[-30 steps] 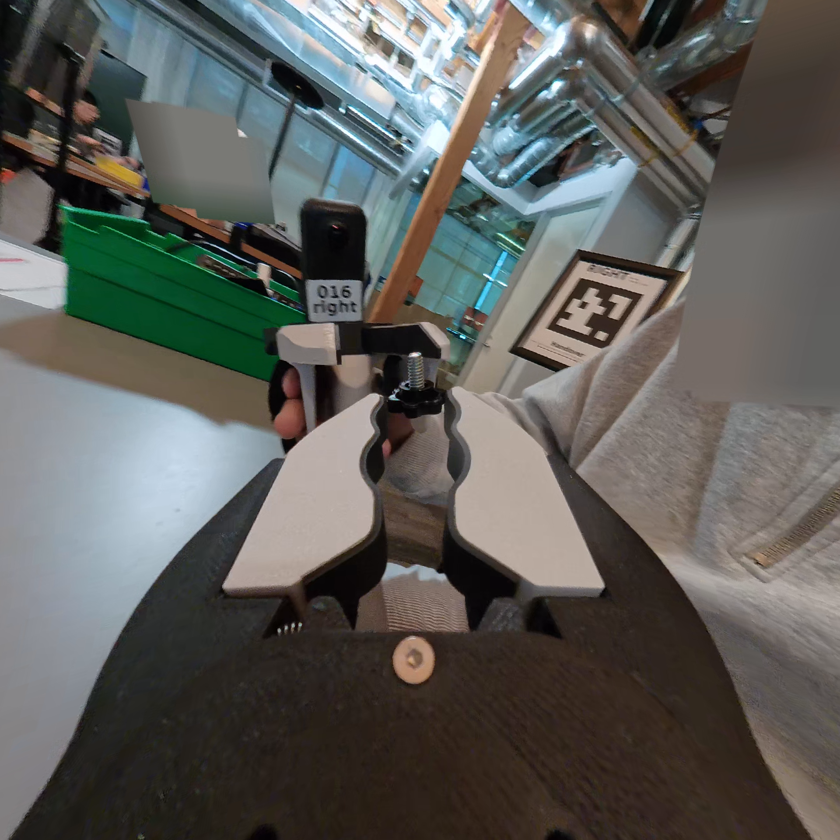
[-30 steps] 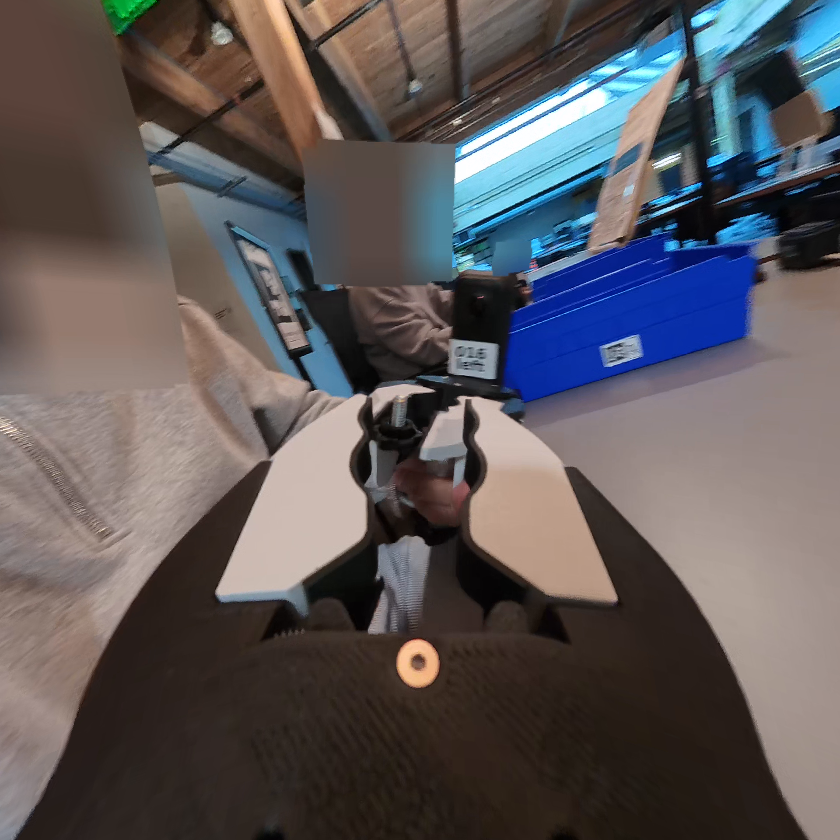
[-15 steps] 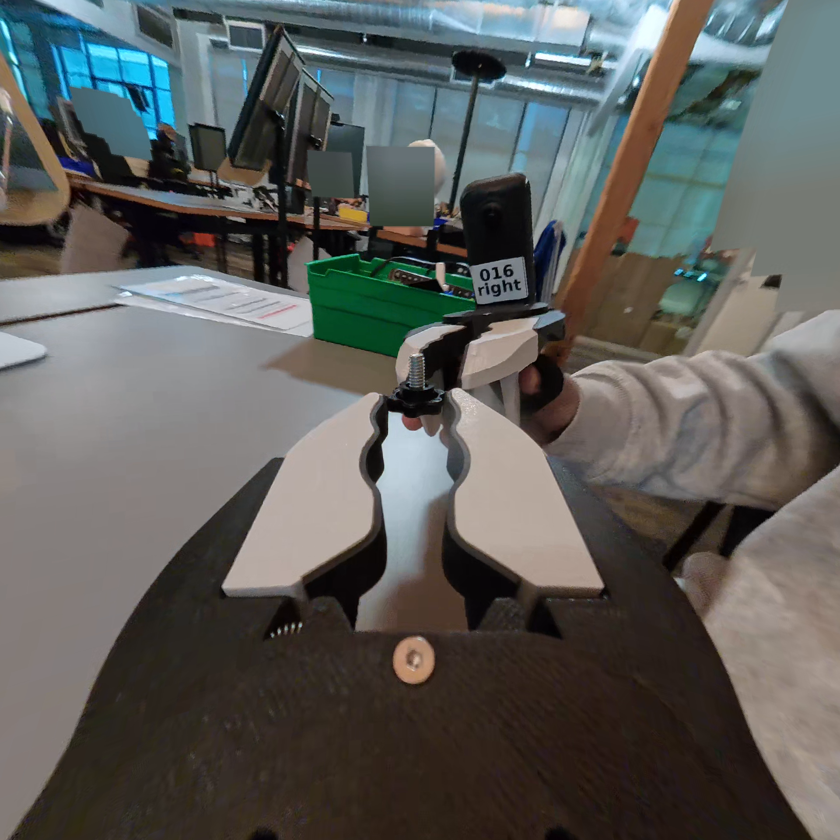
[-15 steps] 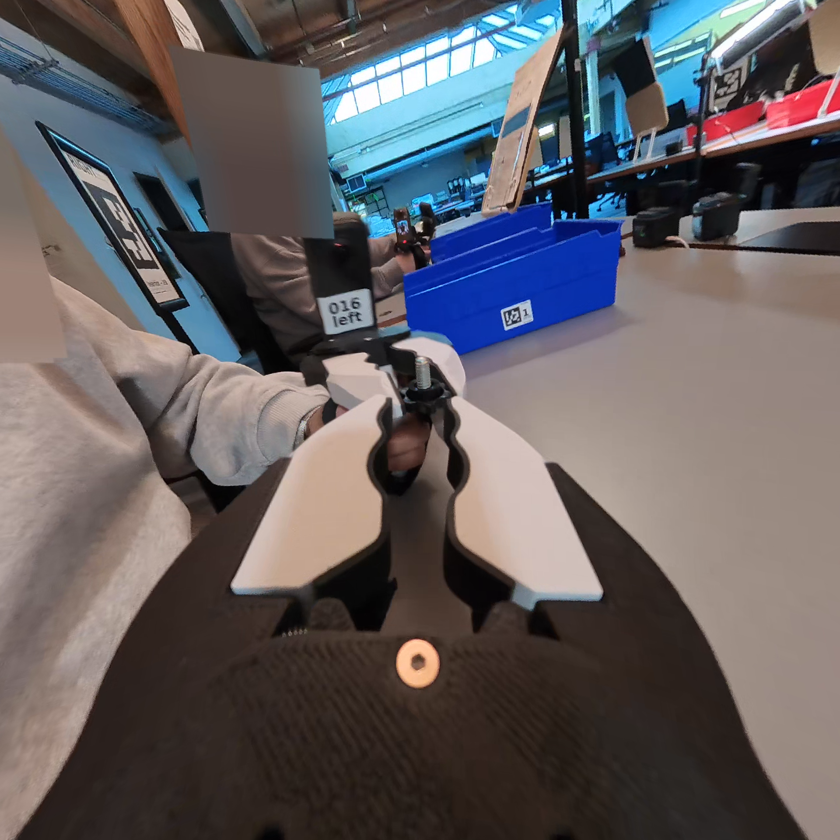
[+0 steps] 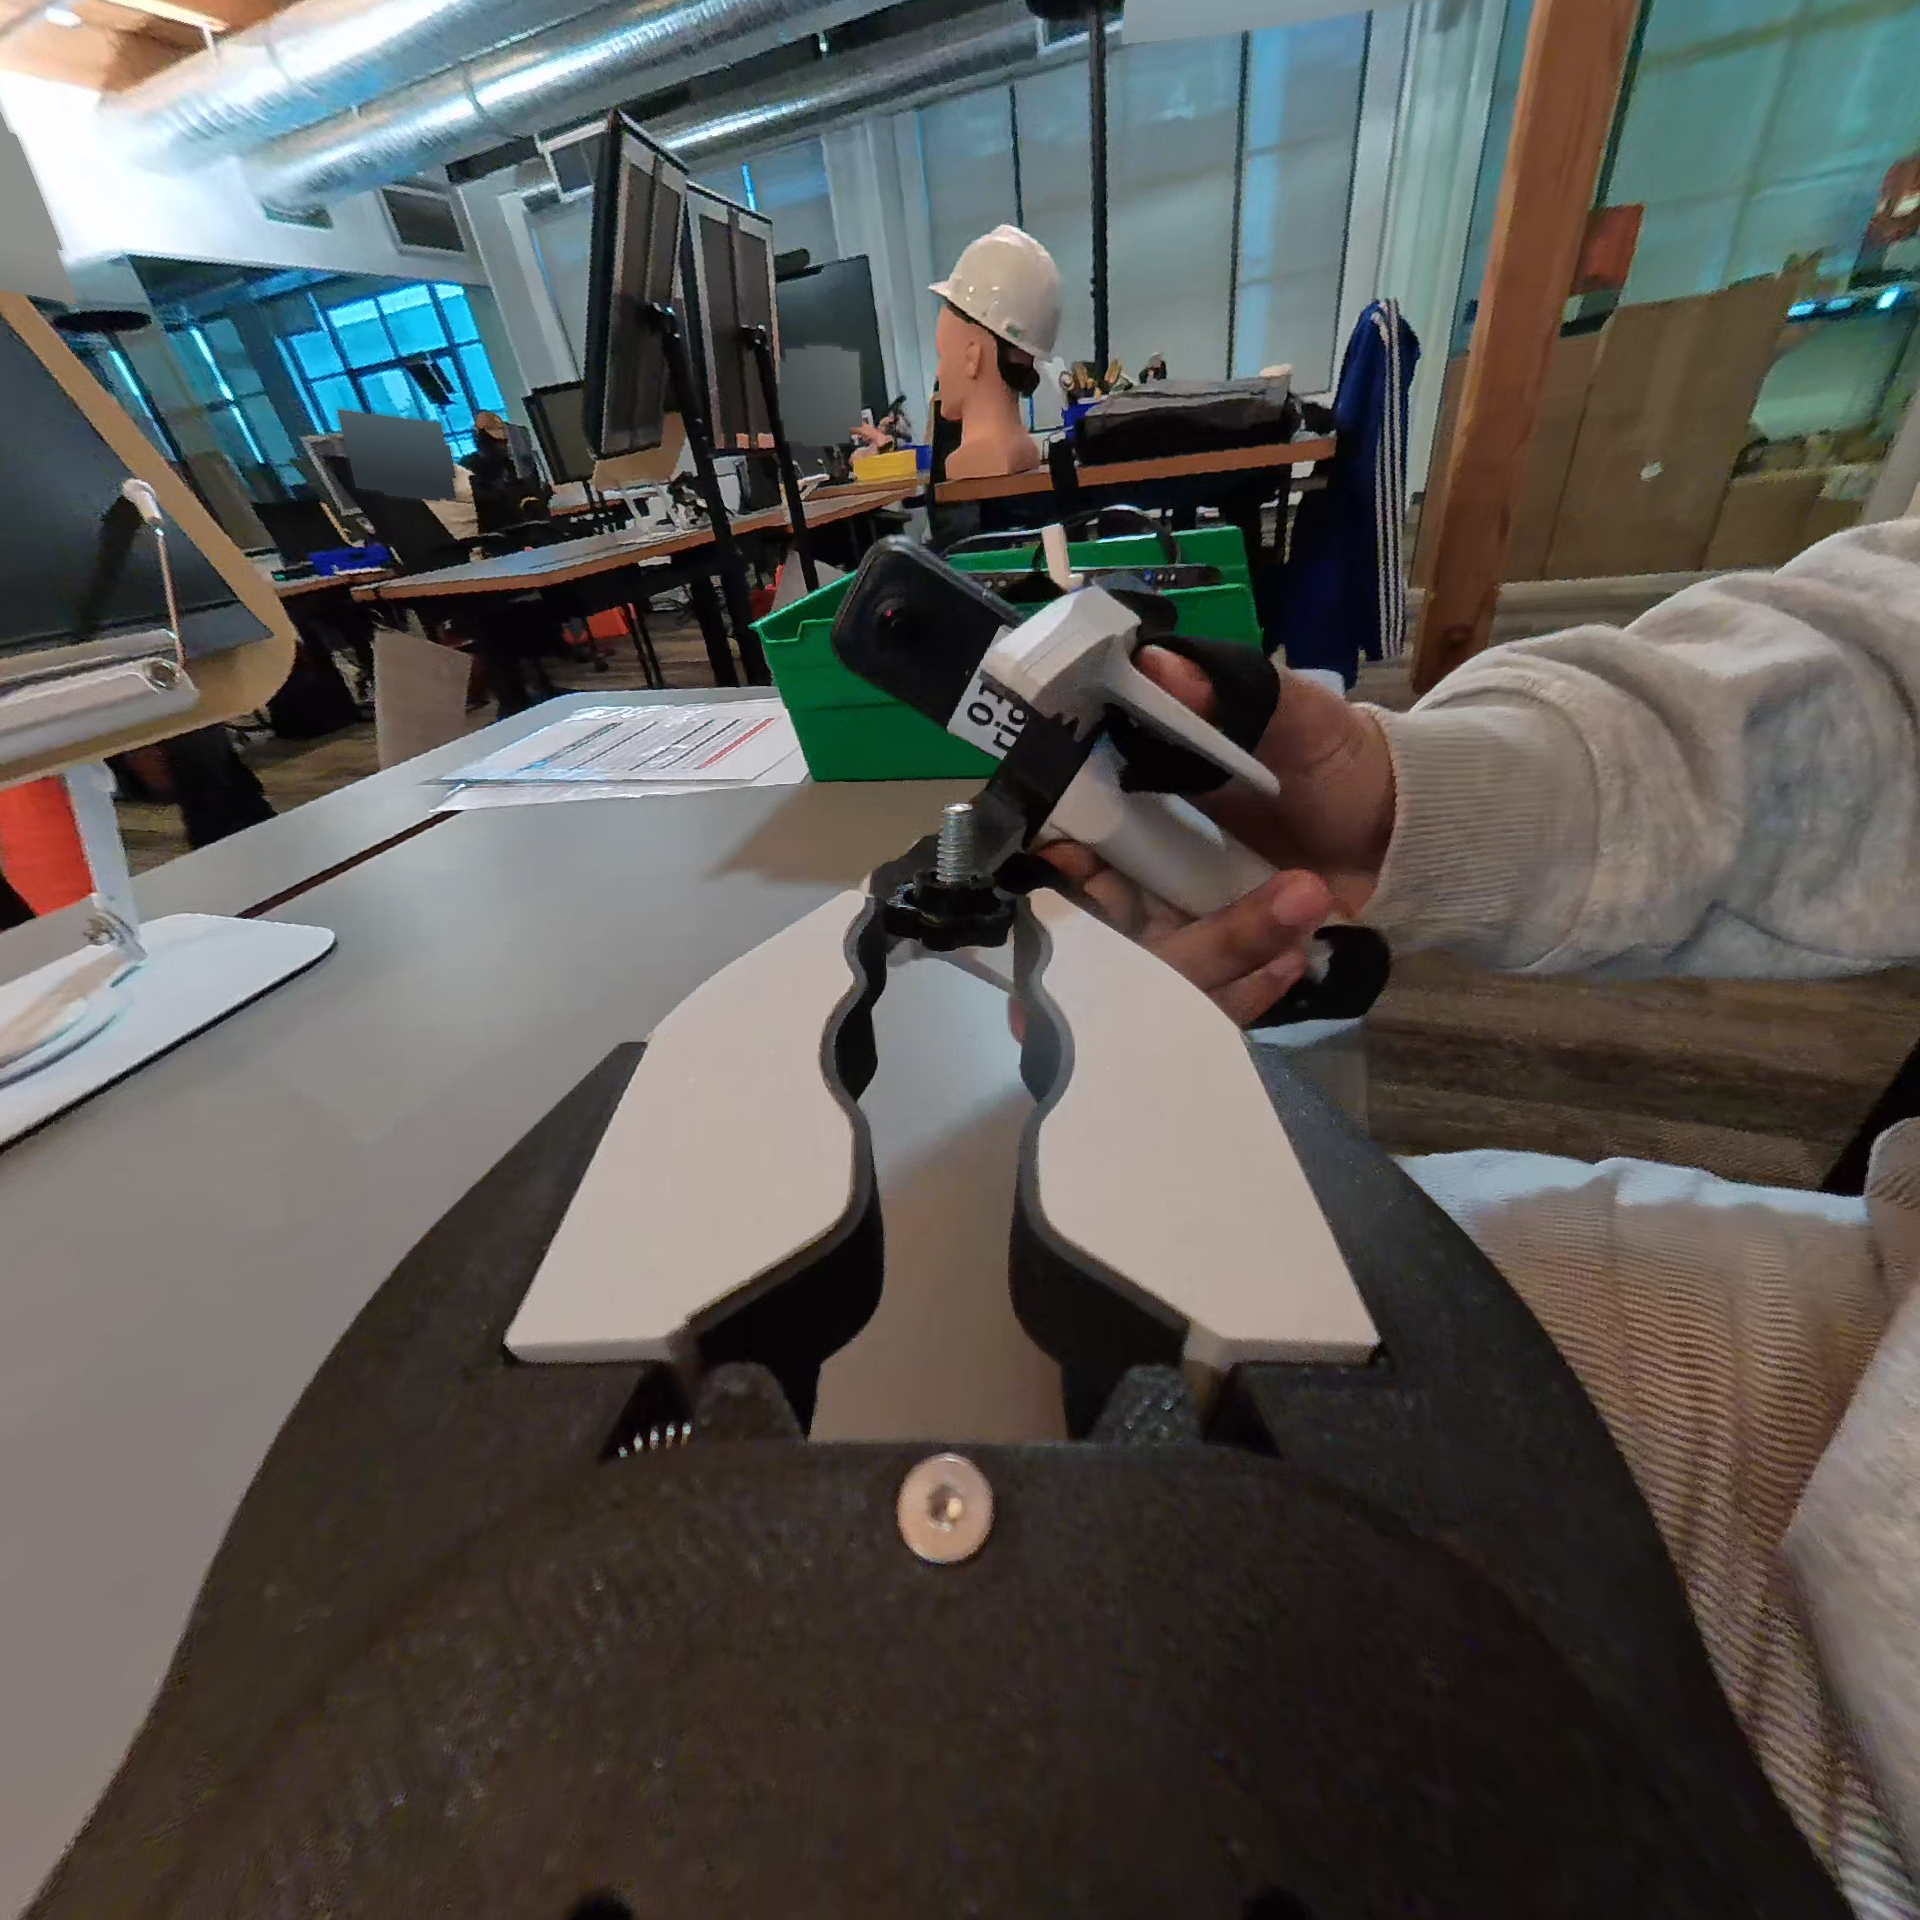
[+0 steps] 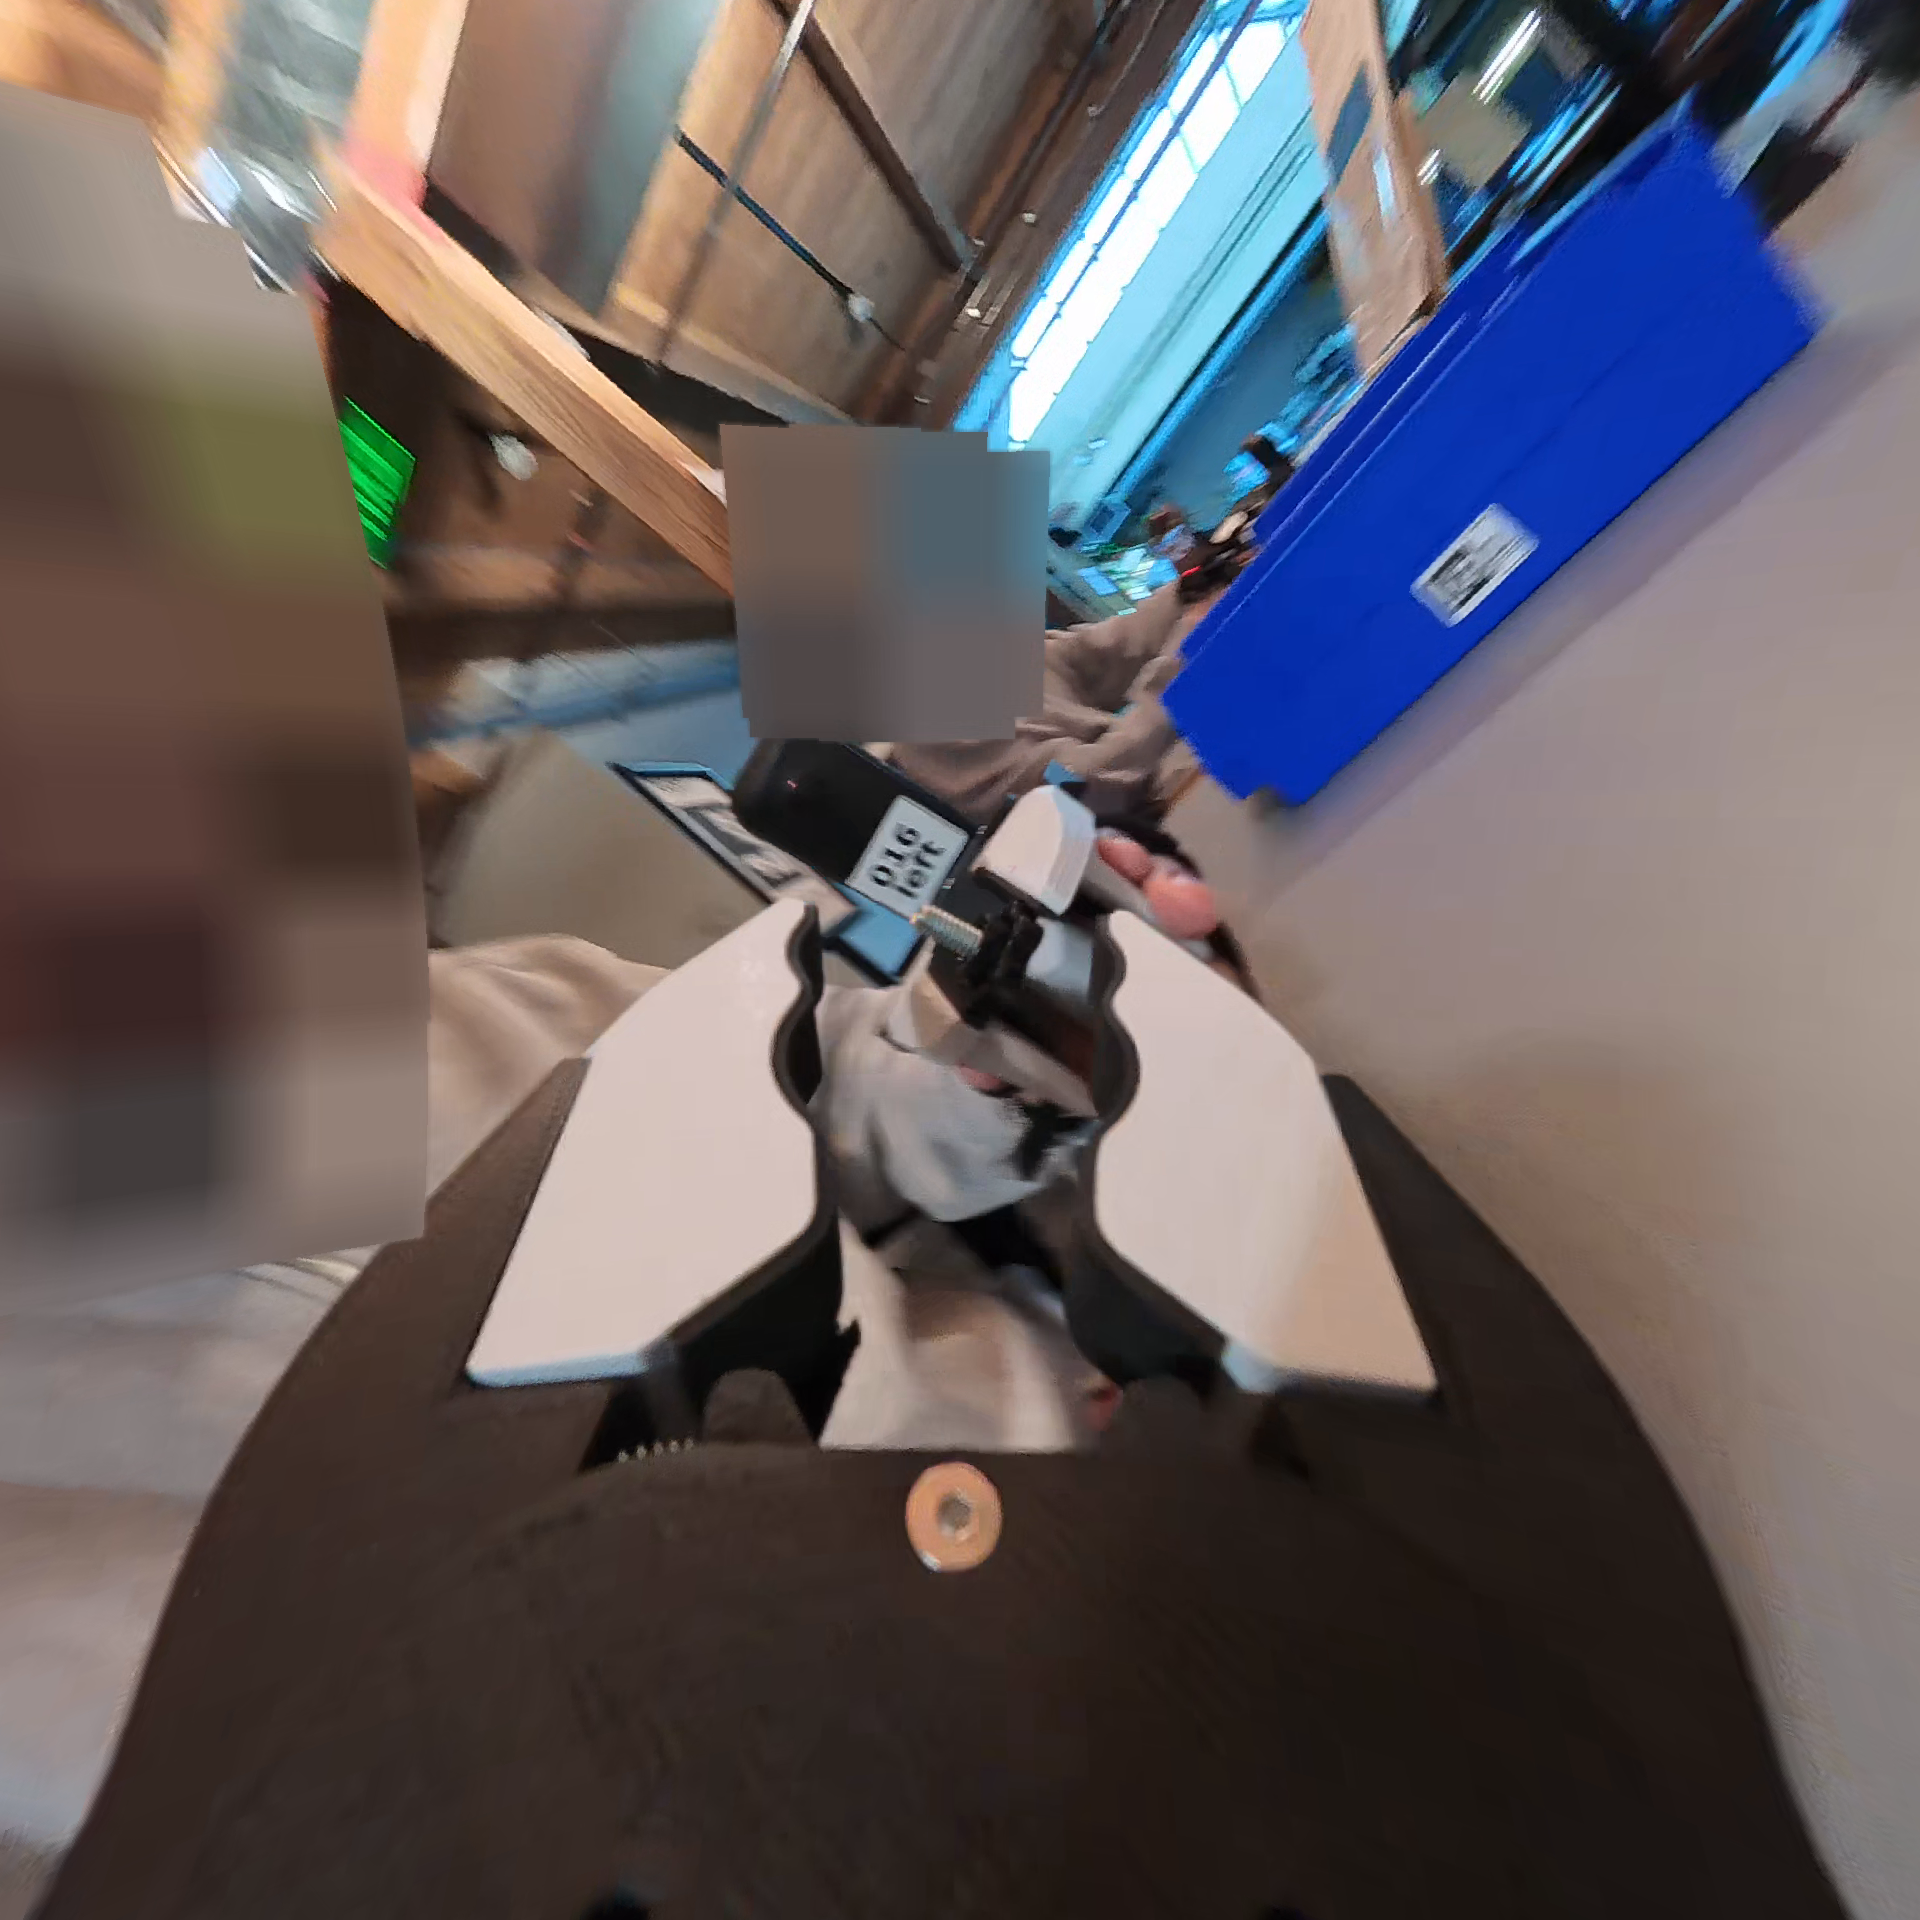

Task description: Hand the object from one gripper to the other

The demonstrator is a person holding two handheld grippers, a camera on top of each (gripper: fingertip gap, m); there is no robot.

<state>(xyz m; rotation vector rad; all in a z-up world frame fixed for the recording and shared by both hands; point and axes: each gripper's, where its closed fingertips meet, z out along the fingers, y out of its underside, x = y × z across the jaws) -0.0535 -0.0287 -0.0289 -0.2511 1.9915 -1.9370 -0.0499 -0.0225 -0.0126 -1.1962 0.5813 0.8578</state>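
Knob screw (image 5: 948, 906) sitting at mid-frame, pinched at the left gripper (image 5: 948, 935) tips. Right gripper (image 6: 961, 961) gaping wide, screw (image 6: 982, 951) just beyond its right finger. Handoff mid-step, looks like; next needing realigning, closing, then releasing left.

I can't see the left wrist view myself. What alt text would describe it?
A hand-held gripper pinches a black star knob with a threaded stud at its fingertips above a grey table. Just behind it, a person's hand tilts a second hand-held gripper; a green bin sits beyond.
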